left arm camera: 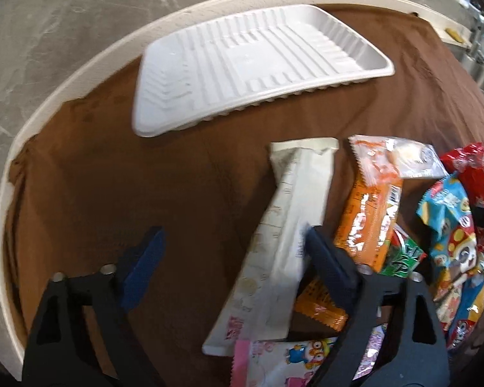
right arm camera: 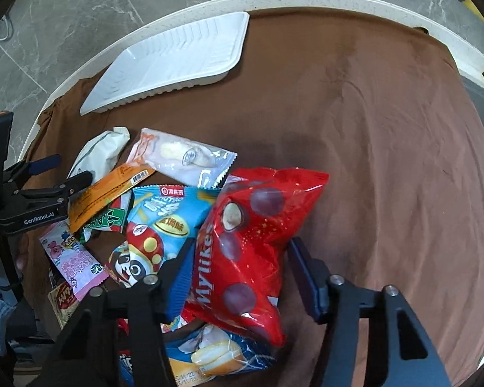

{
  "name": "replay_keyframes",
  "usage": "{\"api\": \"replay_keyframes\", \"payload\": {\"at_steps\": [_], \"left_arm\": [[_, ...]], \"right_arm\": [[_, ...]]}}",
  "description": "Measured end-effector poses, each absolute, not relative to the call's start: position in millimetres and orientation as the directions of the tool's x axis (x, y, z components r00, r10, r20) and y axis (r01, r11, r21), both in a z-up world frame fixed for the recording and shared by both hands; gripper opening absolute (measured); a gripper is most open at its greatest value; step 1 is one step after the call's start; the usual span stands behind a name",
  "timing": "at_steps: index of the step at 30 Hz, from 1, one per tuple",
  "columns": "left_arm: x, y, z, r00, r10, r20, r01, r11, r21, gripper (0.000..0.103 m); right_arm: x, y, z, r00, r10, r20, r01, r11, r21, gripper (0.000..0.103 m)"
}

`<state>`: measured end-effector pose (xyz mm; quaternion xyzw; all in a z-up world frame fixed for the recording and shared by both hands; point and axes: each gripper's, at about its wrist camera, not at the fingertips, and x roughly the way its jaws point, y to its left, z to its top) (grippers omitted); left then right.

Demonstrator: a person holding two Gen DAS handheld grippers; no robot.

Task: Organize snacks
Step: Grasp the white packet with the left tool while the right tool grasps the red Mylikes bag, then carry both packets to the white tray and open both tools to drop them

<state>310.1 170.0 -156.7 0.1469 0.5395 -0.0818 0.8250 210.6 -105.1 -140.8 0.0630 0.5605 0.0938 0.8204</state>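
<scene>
Glossy crinkled red foil bag (right arm camera: 251,242), ribbed white plastic tray (left arm camera: 251,64), matt brown cloth (right arm camera: 371,161).

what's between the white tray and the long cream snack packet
Only bare brown cloth. The left wrist view shows a clear strip of it between the white tray and the top end of the cream packet.

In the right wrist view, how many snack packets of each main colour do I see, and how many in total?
Red packet: 1
Blue packets: 2
Orange packet: 1
Green packet: 1
Pink packet: 1
Cream packet: 1
Clear packet: 1
Yellow packet: 1
Total: 9; others may be hidden.
</scene>
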Motion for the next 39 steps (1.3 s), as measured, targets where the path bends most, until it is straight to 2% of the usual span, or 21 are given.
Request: {"api": "replay_keyframes", "payload": {"at_steps": [2,4,6,10,17,24,32,39], "left_arm": [[318,171,-163,0.369,-0.052,-0.928,0.321,0.944,0.074,0.064],[323,174,-170,0.334,-0.144,-0.931,0.339,0.940,-0.023,0.042],[329,180,-176,0.315,-0.221,-0.923,0.332,0.937,-0.111,0.037],[337,180,-182,0.301,-0.242,-0.922,0.355,0.926,-0.127,0.025],[346,172,-187,0.257,-0.297,-0.920,0.384,0.905,-0.185,0.022],[331,171,-177,0.254,-0.339,-0.906,0.393,0.892,-0.224,0.022],[316,192,-137,0.259,-0.400,-0.879,0.394,0.875,-0.282,0.021],[341,198,-103,0.299,-0.453,-0.840,0.389,0.861,-0.327,0.022]], "right_arm": [[211,-104,-142,0.353,0.231,-0.906,-0.085,0.973,0.215,0.054],[210,-104,-142,0.356,0.230,-0.906,-0.090,0.973,0.212,0.052],[209,-102,-142,0.363,0.230,-0.903,-0.095,0.973,0.210,0.049],[211,-103,-142,0.374,0.244,-0.895,-0.099,0.970,0.223,0.044],[211,-115,-139,0.376,0.319,-0.870,-0.095,0.947,0.306,0.038],[208,-123,-133,0.374,0.368,-0.851,-0.083,0.928,0.364,0.036],[207,-146,-110,0.383,0.447,-0.808,-0.074,0.887,0.456,0.036],[236,-142,-79,0.388,0.524,-0.759,-0.115,0.844,0.524,0.036]]}}
